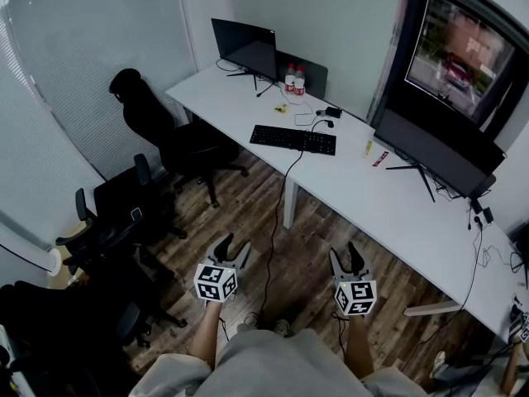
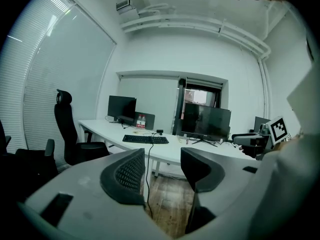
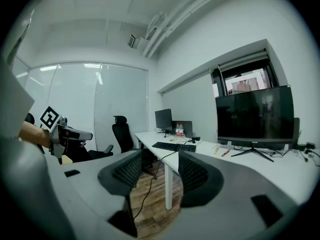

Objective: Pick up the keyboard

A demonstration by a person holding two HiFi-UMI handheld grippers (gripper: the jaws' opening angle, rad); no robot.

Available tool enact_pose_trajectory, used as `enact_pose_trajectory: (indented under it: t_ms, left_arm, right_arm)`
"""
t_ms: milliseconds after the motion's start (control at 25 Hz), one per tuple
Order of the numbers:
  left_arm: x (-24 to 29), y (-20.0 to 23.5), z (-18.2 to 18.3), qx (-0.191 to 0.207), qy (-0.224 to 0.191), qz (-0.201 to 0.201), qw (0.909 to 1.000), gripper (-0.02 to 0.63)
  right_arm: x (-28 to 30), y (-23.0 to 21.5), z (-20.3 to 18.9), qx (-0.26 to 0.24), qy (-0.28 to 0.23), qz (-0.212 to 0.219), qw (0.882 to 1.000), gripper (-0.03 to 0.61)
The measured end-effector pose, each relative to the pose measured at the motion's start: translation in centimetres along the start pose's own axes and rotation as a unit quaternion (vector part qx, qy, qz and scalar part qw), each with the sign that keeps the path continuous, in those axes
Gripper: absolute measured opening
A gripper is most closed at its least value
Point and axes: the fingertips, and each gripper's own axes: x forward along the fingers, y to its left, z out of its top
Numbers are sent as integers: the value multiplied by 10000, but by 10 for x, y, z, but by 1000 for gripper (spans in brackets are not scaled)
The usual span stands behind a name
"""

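A black keyboard (image 1: 293, 139) lies flat on the long white desk (image 1: 364, 197), near its corner, with a cable hanging from it to the floor. It also shows far ahead in the left gripper view as the keyboard (image 2: 145, 139) and in the right gripper view as the keyboard (image 3: 174, 146). Both grippers are held over the wooden floor, well short of the desk. My left gripper (image 1: 234, 245) (image 2: 162, 155) is open with nothing between its jaws. My right gripper (image 1: 345, 255) (image 3: 159, 156) is open and empty too.
Black office chairs (image 1: 178, 139) stand left of the desk and at the near left. A small monitor (image 1: 245, 48) and two bottles (image 1: 294, 80) are at the desk's far end, and a large monitor (image 1: 434, 143) on the right. Small items (image 1: 376, 154) lie right of the keyboard.
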Motion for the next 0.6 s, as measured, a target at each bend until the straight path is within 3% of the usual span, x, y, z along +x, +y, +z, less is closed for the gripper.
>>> enact_pose_trajectory:
  t_ms: [600]
  left_arm:
    - [36,11,4,61,-15,77,10000,215]
  right_arm:
    - [36,-21,0,-6,15,-4,10000,201]
